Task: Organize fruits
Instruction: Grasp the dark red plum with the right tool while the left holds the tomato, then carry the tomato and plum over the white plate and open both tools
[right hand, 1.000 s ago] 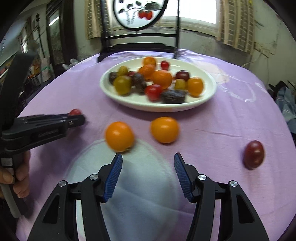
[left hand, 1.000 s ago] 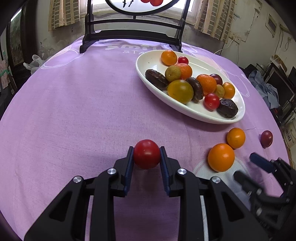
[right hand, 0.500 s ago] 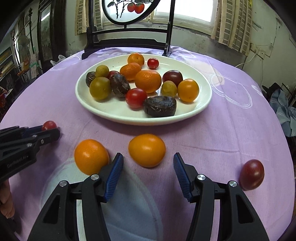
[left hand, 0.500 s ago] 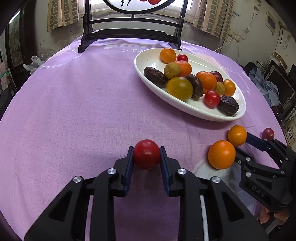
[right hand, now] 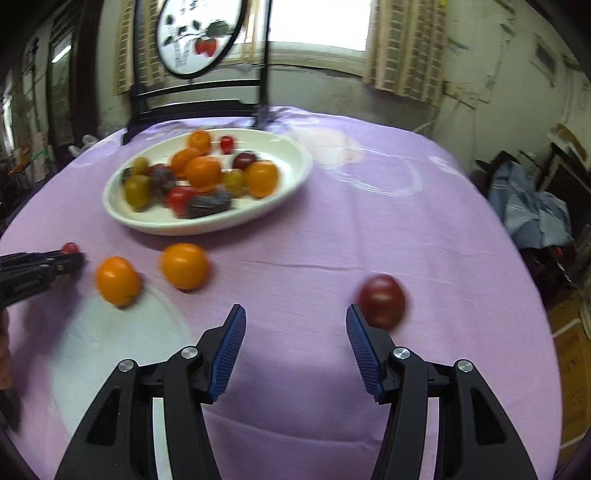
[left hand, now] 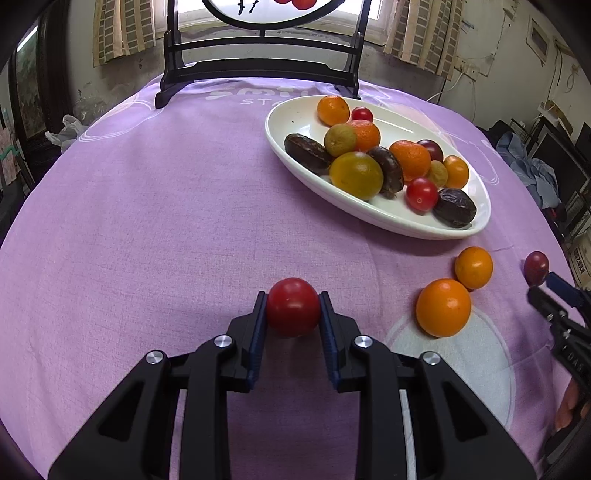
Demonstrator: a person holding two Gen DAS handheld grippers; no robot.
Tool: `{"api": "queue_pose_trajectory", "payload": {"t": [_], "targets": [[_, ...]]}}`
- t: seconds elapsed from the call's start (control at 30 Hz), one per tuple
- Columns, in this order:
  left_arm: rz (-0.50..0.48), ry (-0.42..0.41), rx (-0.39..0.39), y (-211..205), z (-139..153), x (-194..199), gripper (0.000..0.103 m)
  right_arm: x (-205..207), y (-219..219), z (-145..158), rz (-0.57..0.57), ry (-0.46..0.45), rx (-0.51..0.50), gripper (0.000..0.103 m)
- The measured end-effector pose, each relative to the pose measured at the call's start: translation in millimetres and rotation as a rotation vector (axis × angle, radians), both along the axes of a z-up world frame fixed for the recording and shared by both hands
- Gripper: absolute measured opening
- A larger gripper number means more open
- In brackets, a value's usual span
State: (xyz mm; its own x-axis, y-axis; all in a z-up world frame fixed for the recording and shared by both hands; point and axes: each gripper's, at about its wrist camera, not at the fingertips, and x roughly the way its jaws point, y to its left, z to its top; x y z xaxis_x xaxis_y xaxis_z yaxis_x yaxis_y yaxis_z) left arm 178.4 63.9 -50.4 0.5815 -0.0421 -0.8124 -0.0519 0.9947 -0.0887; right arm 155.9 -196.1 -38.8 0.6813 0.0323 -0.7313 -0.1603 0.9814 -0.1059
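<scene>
Home, prob dining rm: round surface (left hand: 147, 221) w/ purple cloth, curtained window (right hand: 317, 29) upper frame, decorative screen (right hand: 199, 37), clothes pile (right hand: 535, 210) right.

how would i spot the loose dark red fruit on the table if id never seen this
Find the white plate of fruit on the purple tablecloth. Nearer than it lie two loose oranges; the dark red fruit sits alone on their right, the only loose maroon one.

My white plate (left hand: 369, 218) holds mixed fruits. Near it lie two oranges (left hand: 443, 307) and a dark plum (right hand: 382, 301).
</scene>
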Motion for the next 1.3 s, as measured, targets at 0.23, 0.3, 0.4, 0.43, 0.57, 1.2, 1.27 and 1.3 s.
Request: {"api": "queue_pose_trajectory", "payload": {"t": [0.23,0.3,0.4,0.43,0.57,1.2,1.27,1.3], "targets": [[-0.014,-0.013,0.037,-7.4,-1.3,-1.8,0.027,20.2,-37.4,-13.1,-0.095,0.049,0.034,0.058],[-0.016,-0.015,0.040,-7.5,-1.4,-1.6,0.027,31.9,-35.8,-20.5,-0.092,0.077,0.029,0.058],[-0.017,-0.015,0.041,-7.6,-1.4,-1.4,0.027,42.6,-35.8,-25.8,-0.109,0.087,0.025,0.057],[-0.017,-0.015,0.043,-7.6,-1.6,-1.2,0.027,45.4,-35.6,-26.1,-0.113,0.088,0.027,0.050],[-0.020,-0.016,0.045,-8.1,-1.6,-0.8,0.027,49.8,-33.9,-25.8,-0.129,0.085,0.016,0.040],[-0.095,-0.119,0.050,-27.8,68.1,23.2,0.026,36.0,24.1,50.8,0.124,-0.067,0.139,0.040],[-0.102,-0.129,0.062,-33.8,73.4,40.3,0.026,45.1,33.8,52.7,0.140,-0.071,0.144,0.040],[-0.102,-0.129,0.066,-36.1,74.4,48.2,0.027,51.2,39.5,53.1,0.151,-0.074,0.145,0.040]]}}
